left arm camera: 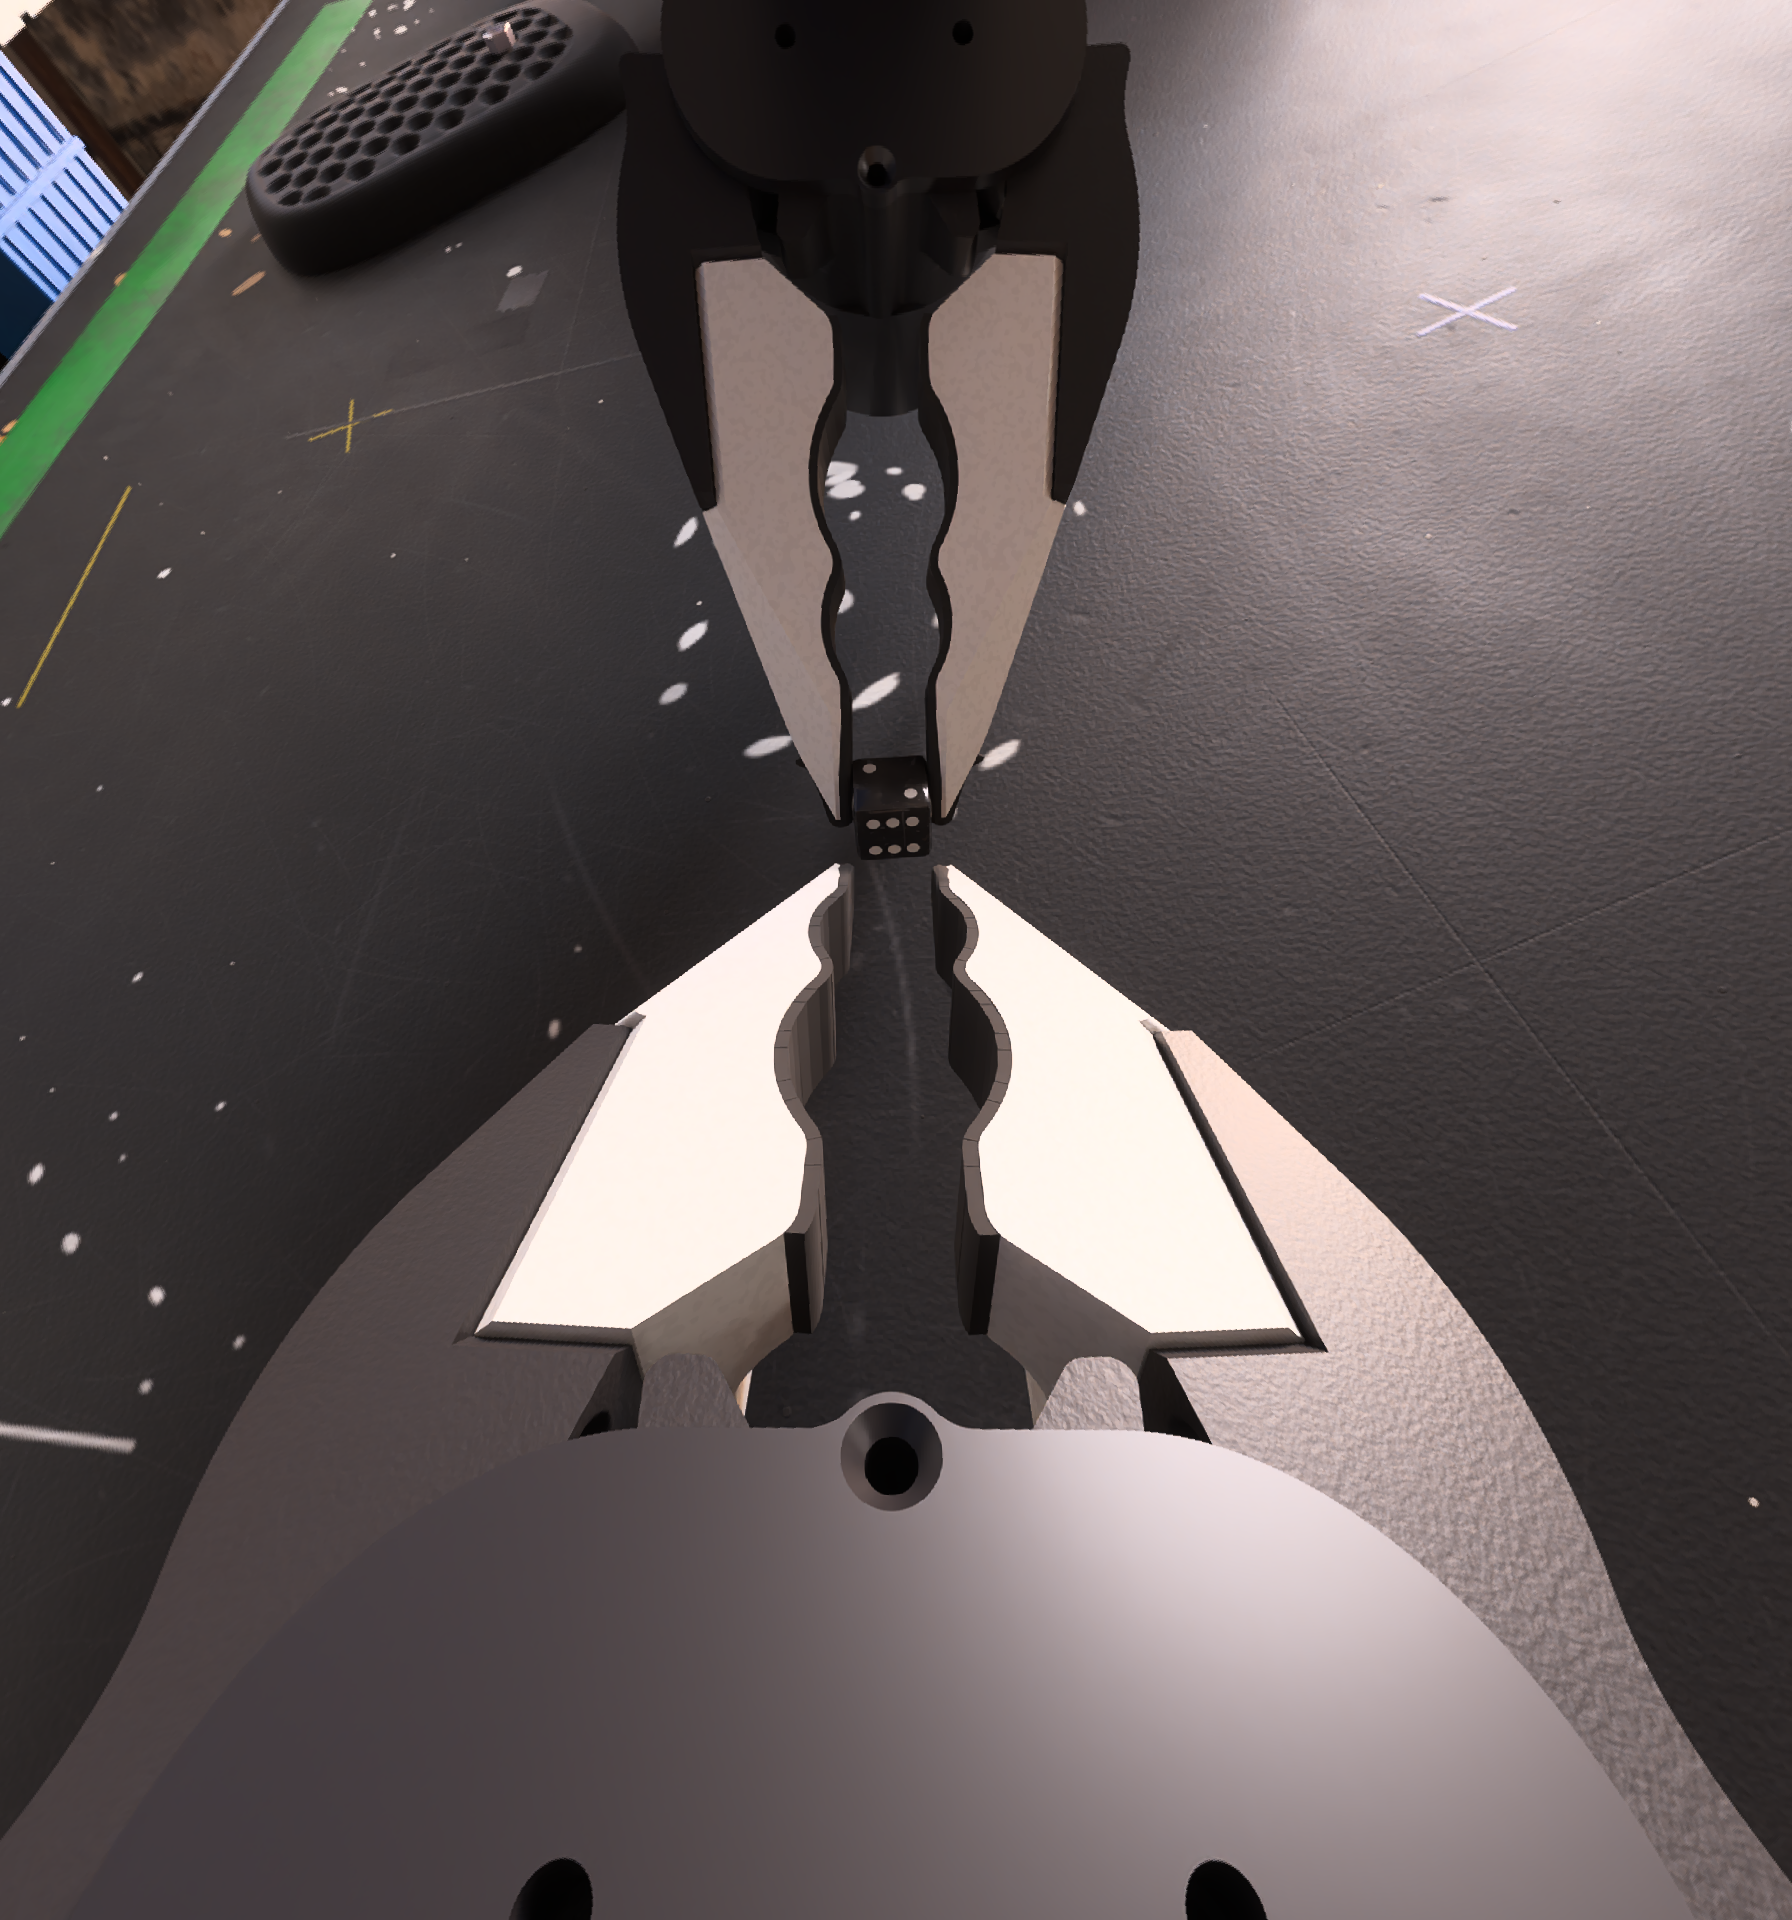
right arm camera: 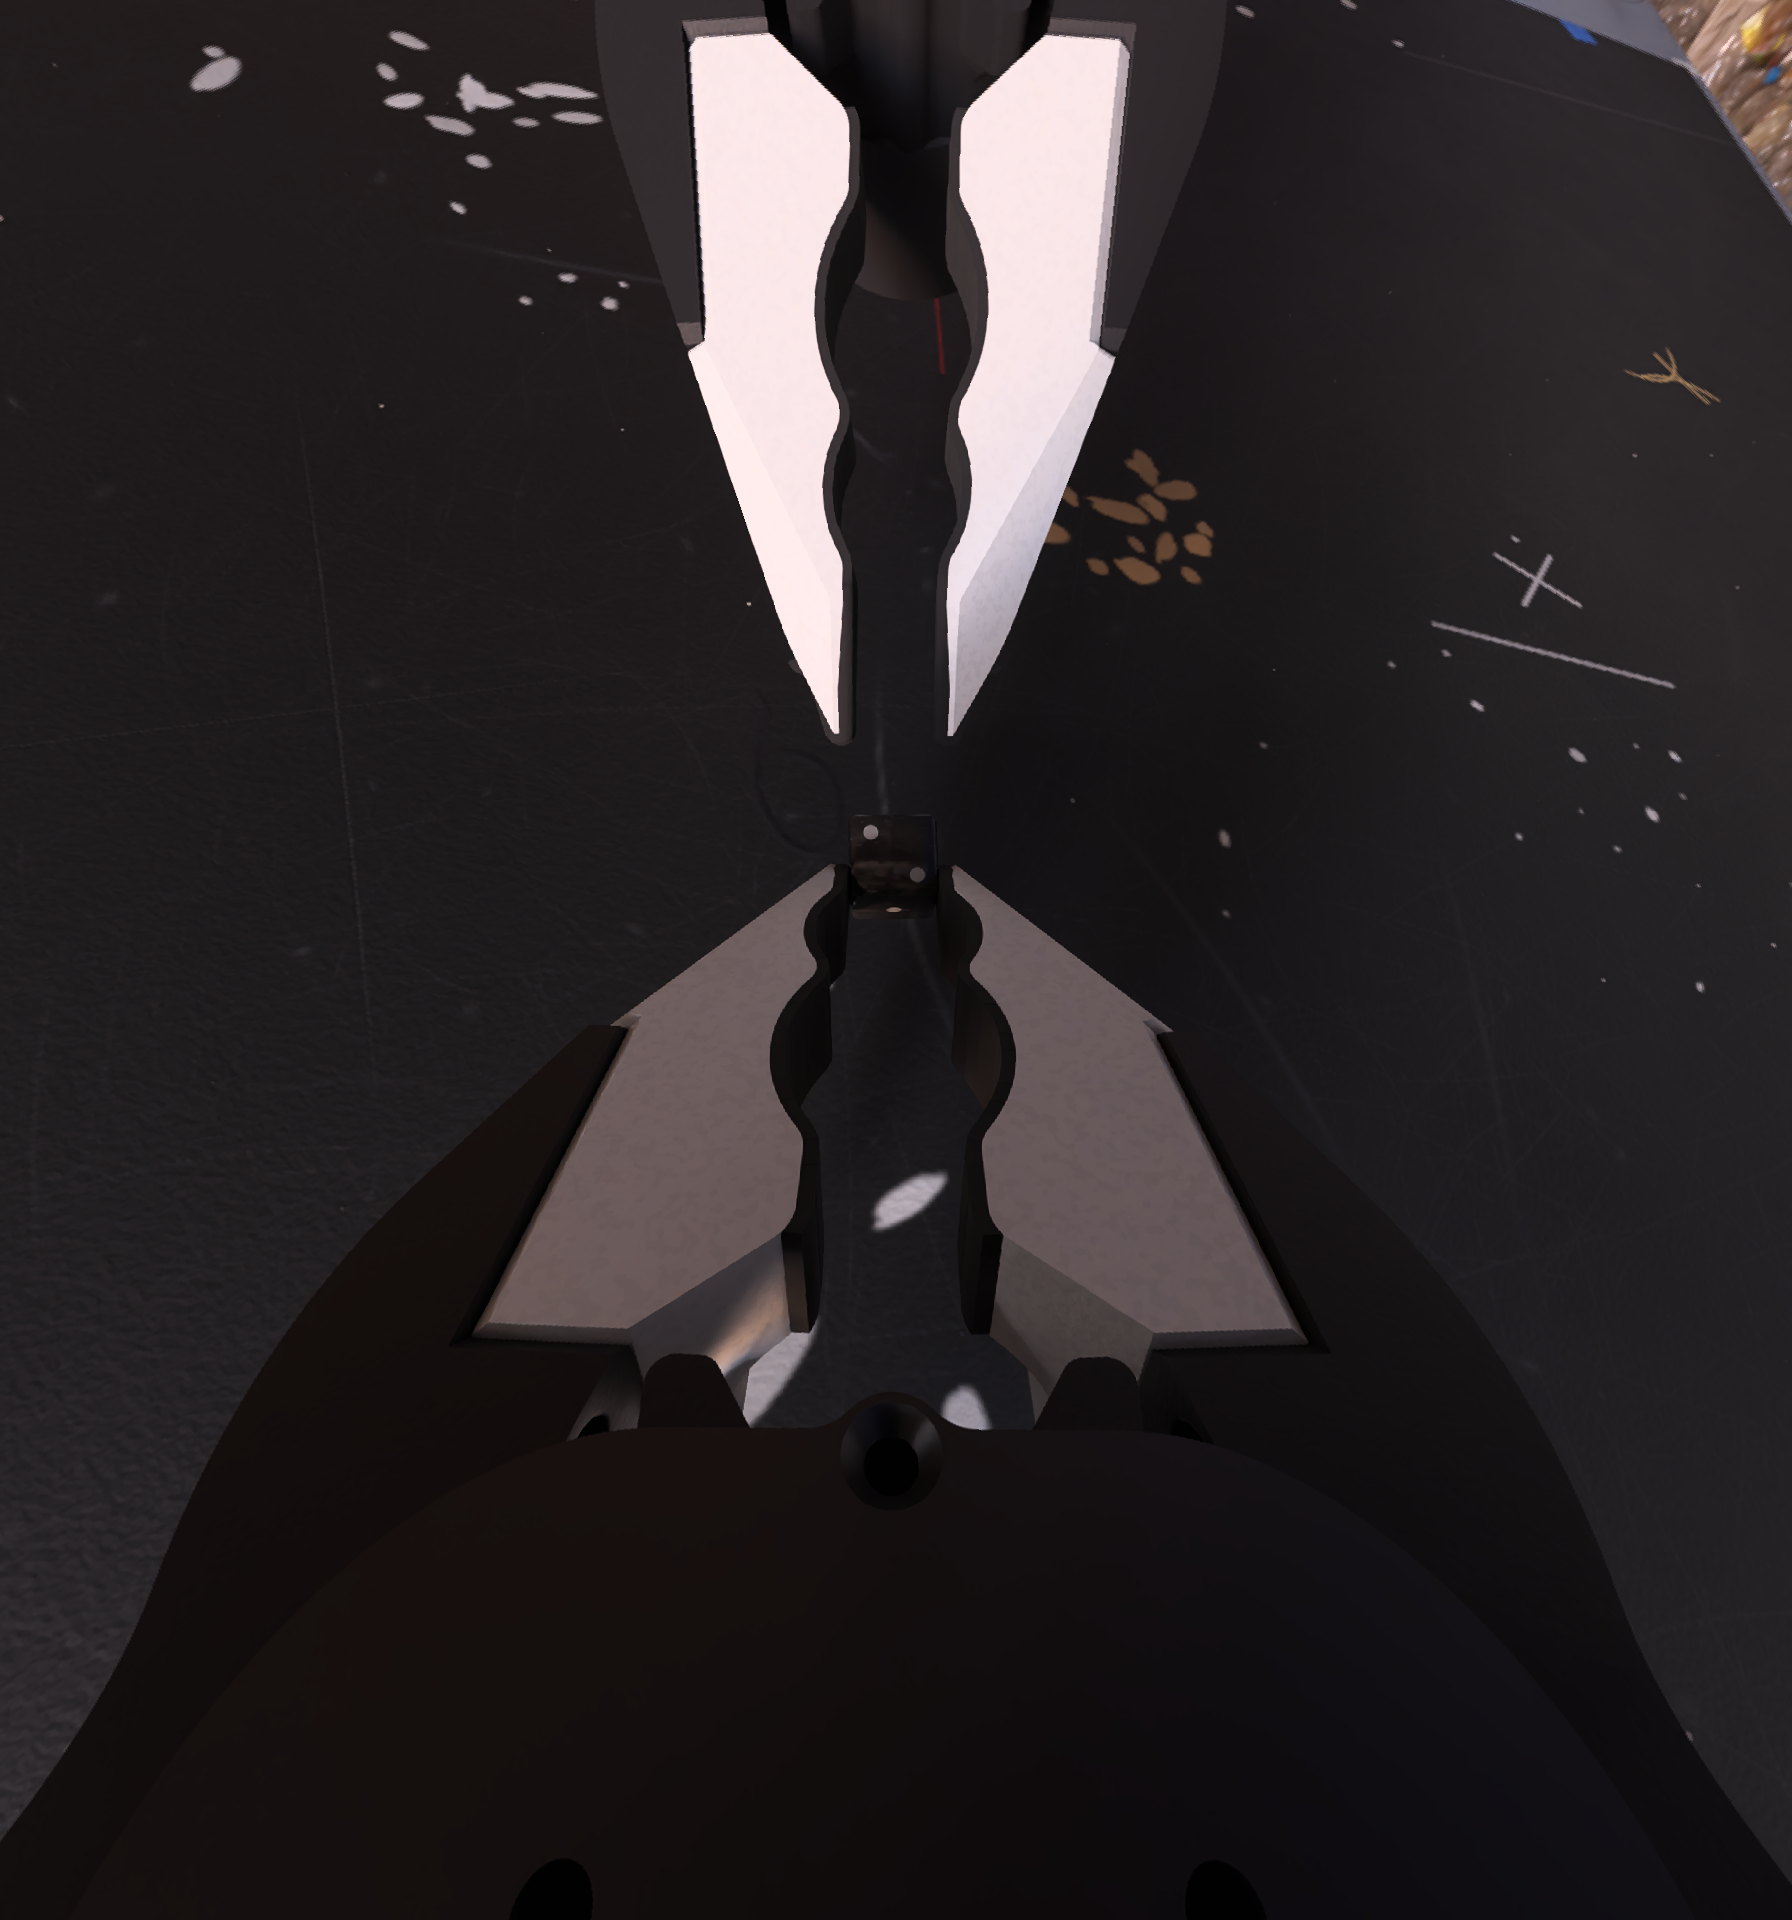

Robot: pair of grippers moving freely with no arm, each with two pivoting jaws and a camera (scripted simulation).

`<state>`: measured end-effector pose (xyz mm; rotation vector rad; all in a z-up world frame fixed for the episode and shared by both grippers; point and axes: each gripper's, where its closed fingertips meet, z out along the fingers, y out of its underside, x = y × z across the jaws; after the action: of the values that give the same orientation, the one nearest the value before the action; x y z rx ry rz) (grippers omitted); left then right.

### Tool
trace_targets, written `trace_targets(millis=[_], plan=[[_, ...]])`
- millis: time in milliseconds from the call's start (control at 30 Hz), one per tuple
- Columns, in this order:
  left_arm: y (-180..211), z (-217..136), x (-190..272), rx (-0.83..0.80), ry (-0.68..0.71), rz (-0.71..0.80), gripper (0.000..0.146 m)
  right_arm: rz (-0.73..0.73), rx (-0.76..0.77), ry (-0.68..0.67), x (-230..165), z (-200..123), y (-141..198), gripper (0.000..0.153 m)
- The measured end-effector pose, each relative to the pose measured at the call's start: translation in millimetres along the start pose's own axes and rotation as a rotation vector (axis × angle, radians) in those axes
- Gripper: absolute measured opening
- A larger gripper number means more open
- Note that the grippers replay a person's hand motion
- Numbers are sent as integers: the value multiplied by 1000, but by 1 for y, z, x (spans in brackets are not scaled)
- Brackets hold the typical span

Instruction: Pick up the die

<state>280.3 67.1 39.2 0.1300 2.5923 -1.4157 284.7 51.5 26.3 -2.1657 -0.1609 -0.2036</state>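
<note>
The die (left arm camera: 890, 821) is small and black with white pips. It sits between the fingertips of my right gripper (right arm camera: 890, 883), which is closed on its two sides; the die also shows in the right wrist view (right arm camera: 890, 862). I cannot tell whether the die is off the dark table. My left gripper (left arm camera: 890, 878) faces the right gripper (left arm camera: 890, 800) tip to tip. Its jaws stand a narrow gap apart with nothing between them, just short of the die. In the right wrist view the left gripper (right arm camera: 894, 727) lies beyond the die.
A black perforated oval object (left arm camera: 424, 135) lies at the far left near a green stripe (left arm camera: 144, 281) along the table edge. A blue crate (left arm camera: 19, 197) stands beyond that edge. The dark table (right arm camera: 1391, 1039) carries paint specks and chalk marks.
</note>
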Motion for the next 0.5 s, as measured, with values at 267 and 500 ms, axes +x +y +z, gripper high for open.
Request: trace_targets(millis=[267,500], plan=[[-11,-3,-2,64,-22,-1,15,4,55,-2,1,-5,-7,16],[-15,-8,-7,85,-51,12,15,-7,132,12,6,-13,-13,16]])
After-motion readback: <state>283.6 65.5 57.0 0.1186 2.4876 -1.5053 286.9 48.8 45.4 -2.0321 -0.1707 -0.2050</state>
